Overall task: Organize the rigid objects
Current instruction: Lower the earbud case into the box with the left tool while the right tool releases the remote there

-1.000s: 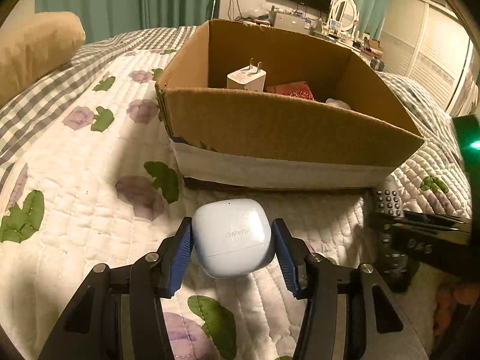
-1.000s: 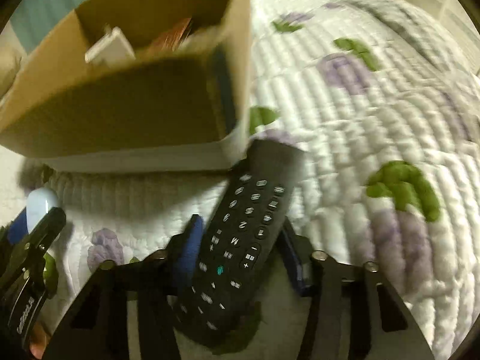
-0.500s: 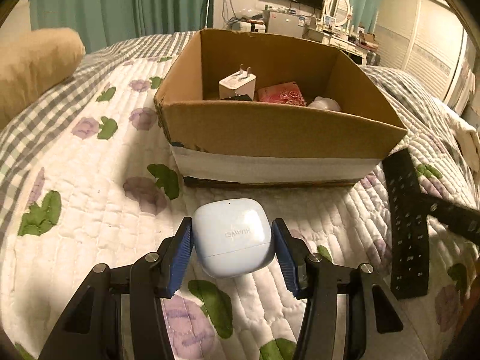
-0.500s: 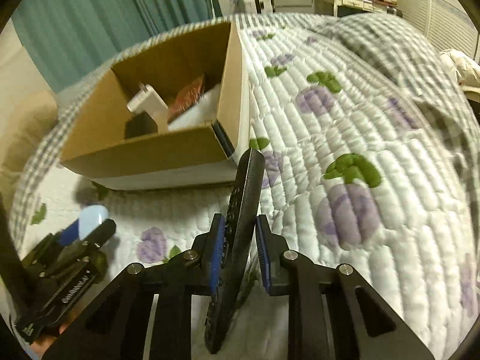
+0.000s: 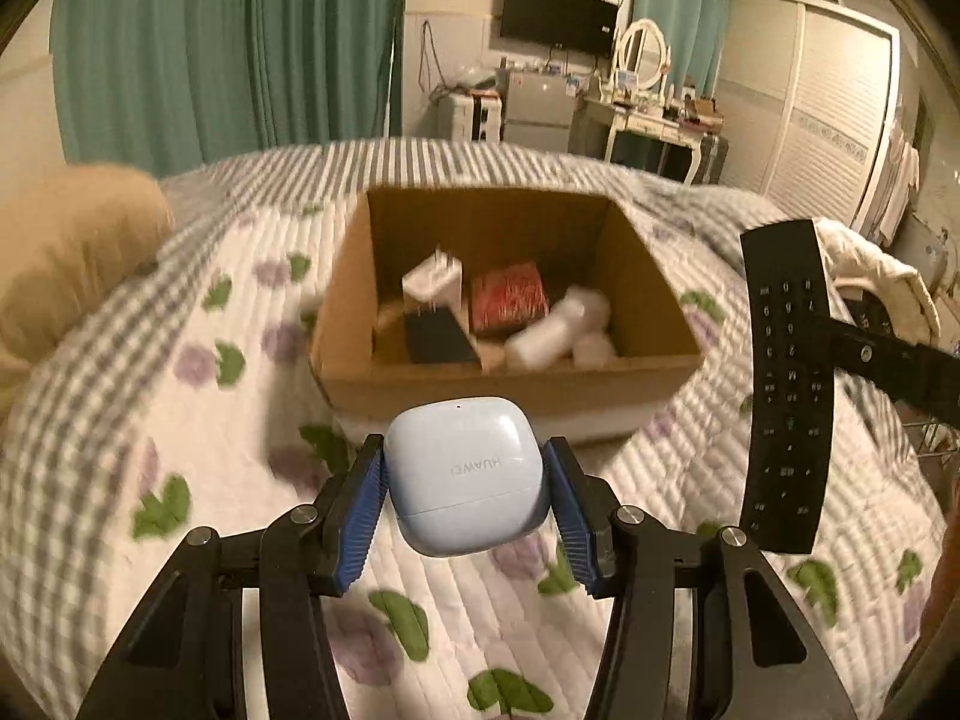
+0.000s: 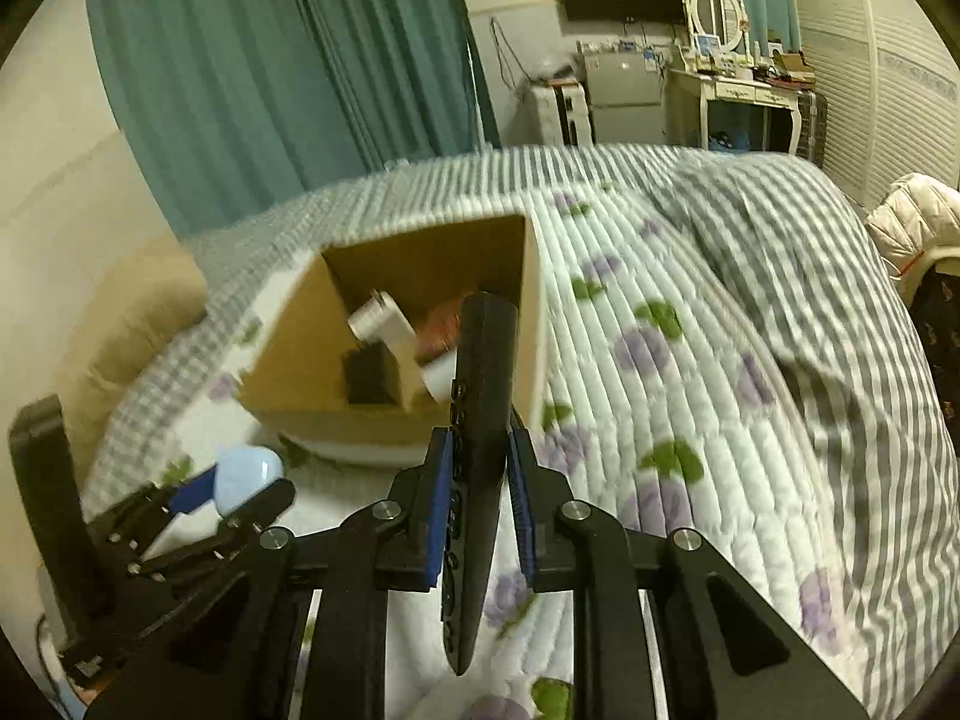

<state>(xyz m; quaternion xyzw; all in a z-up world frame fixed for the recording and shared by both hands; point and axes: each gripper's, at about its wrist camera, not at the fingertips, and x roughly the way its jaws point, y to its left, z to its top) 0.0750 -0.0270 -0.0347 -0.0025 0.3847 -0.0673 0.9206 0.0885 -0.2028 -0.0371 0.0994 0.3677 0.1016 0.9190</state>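
Holding both loads above the quilted bed (image 5: 180, 420): my left hand-held gripper (image 5: 465, 501) is pinching the pale-blue earbud case (image 5: 465, 474) just short of the cardboard box (image 5: 654, 276), w/ charger (image 5: 432, 282) & red item (image 5: 509, 297) inside. My right hand-held gripper (image 6: 479, 504) clamps the black remote (image 6: 483, 420) edge-on, tip near the box rim.

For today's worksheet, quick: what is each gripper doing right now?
Left gripper: closed on the pale blue earbud case.
Right gripper: closed on the black remote, held edge-on.
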